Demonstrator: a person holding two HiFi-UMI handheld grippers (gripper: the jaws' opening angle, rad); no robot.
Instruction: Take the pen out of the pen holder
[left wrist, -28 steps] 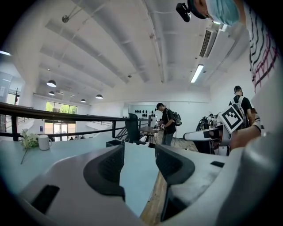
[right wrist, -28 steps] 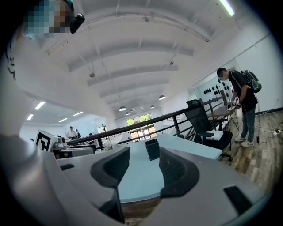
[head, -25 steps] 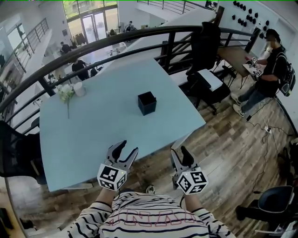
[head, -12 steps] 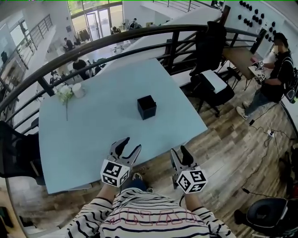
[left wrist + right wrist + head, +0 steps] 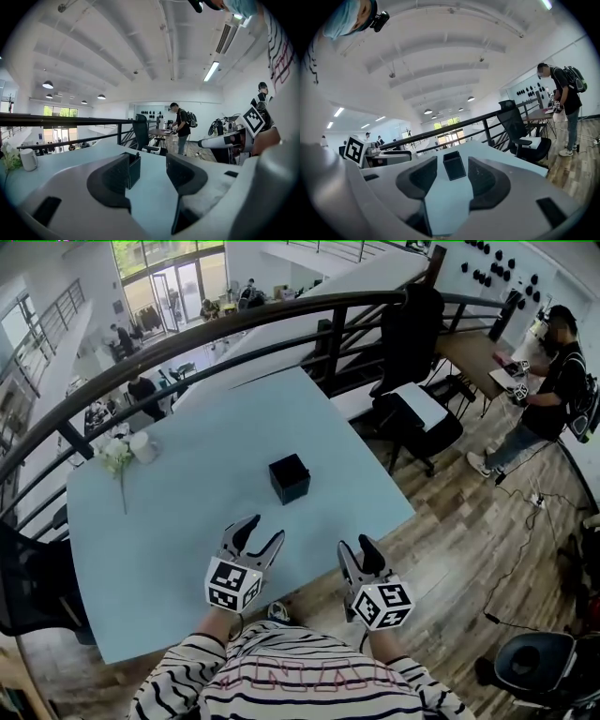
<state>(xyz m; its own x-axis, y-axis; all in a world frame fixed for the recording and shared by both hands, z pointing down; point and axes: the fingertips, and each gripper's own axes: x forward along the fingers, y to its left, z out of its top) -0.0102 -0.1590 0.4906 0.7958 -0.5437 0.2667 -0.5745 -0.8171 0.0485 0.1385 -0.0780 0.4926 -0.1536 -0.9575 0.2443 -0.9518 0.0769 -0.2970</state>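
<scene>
A black square pen holder point(image 5: 290, 478) stands near the middle of the light blue table point(image 5: 178, 521). No pen shows in the head view. In the left gripper view a small dark tip pokes above the rim of the holder point(image 5: 134, 169), which is half hidden behind one jaw. My left gripper point(image 5: 261, 532) hovers over the table's near edge, short of the holder. Its jaws are opening with nothing between them. My right gripper point(image 5: 357, 548) is open and empty, off the table's near right edge. It points at the holder point(image 5: 454, 168), still well ahead of the right gripper point(image 5: 452, 164).
A white cup point(image 5: 142, 446) and a flower sprig point(image 5: 115, 457) sit at the table's far left. A dark railing point(image 5: 234, 320) runs behind the table. A black office chair point(image 5: 412, 418) stands to the right, another chair point(image 5: 28, 577) to the left. A person point(image 5: 553, 381) stands far right.
Both grippers have moved forward toward the table and the holder. The left gripper's tips now reach over the near edge, and its jaws have spread slightly wider.
</scene>
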